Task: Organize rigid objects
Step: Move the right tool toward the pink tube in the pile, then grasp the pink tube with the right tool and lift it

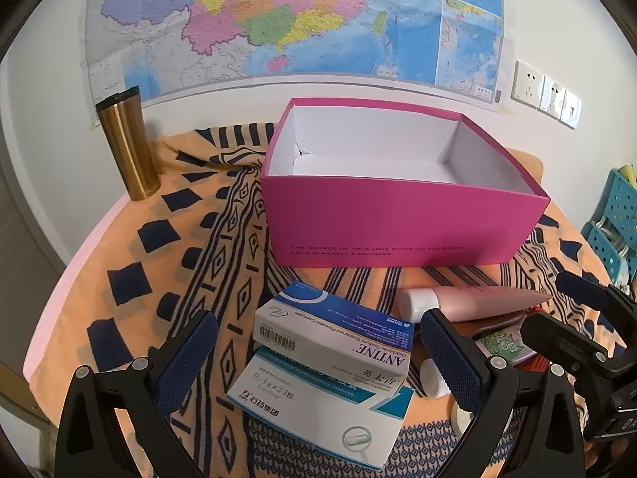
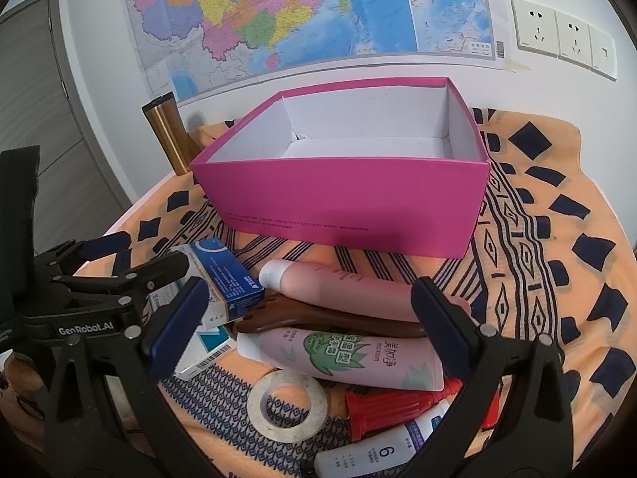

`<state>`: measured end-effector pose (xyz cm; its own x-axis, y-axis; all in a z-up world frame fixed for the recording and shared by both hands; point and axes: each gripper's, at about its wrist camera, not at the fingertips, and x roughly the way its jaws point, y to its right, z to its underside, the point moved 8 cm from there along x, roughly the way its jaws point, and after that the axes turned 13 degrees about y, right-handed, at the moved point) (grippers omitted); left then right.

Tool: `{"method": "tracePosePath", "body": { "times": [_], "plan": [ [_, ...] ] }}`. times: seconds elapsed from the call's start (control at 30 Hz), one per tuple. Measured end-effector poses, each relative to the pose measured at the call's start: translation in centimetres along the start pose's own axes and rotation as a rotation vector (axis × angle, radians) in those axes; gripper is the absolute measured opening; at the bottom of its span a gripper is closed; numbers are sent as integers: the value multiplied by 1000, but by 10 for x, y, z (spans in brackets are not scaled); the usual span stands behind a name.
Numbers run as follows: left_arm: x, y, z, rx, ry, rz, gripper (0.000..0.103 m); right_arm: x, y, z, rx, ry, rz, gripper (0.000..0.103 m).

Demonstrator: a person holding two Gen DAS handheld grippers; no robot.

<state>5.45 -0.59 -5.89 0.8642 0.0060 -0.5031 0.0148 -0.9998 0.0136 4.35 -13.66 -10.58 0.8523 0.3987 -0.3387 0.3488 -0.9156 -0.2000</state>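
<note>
An empty magenta box (image 1: 398, 215) (image 2: 350, 203) with a white inside stands at the back of the patterned cloth. My left gripper (image 1: 320, 352) is open, its jaws wide on either side of a blue-white ANTINE medicine box (image 1: 338, 330) that lies on a second medicine box (image 1: 318, 410), touching neither. My right gripper (image 2: 310, 328) is also open over a pile: a pink tube (image 2: 342, 286), a brown wooden piece (image 2: 302, 316), an aloe-print tube (image 2: 346, 354), a tape roll (image 2: 286, 404), a red-capped bottle (image 2: 394, 404) and a white bottle (image 2: 378, 454).
A gold tumbler (image 1: 127, 147) (image 2: 171, 135) stands at the back left by the wall. A blue slotted basket (image 1: 613, 219) sits off the table's right side. Wall sockets (image 2: 557, 32) and a map hang behind. The orange cloth (image 2: 557, 239) to the right of the box is bare.
</note>
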Motion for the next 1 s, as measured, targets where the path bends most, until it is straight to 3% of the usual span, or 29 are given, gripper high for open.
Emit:
{"method": "tracePosePath", "body": {
  "times": [0.37,0.63,0.87,1.0],
  "plan": [
    [8,9,3,16,-15,21,103,0,2,0,9,-4,4,102],
    [20,25,4,37,-47,116,103,4,43,7,74,-38,65,102],
    [31,50,4,77,-79,226,88,7,75,15,155,-77,80,102],
    [39,64,4,100,-110,286,78,14,83,19,191,-109,56,93]
  ]
}}
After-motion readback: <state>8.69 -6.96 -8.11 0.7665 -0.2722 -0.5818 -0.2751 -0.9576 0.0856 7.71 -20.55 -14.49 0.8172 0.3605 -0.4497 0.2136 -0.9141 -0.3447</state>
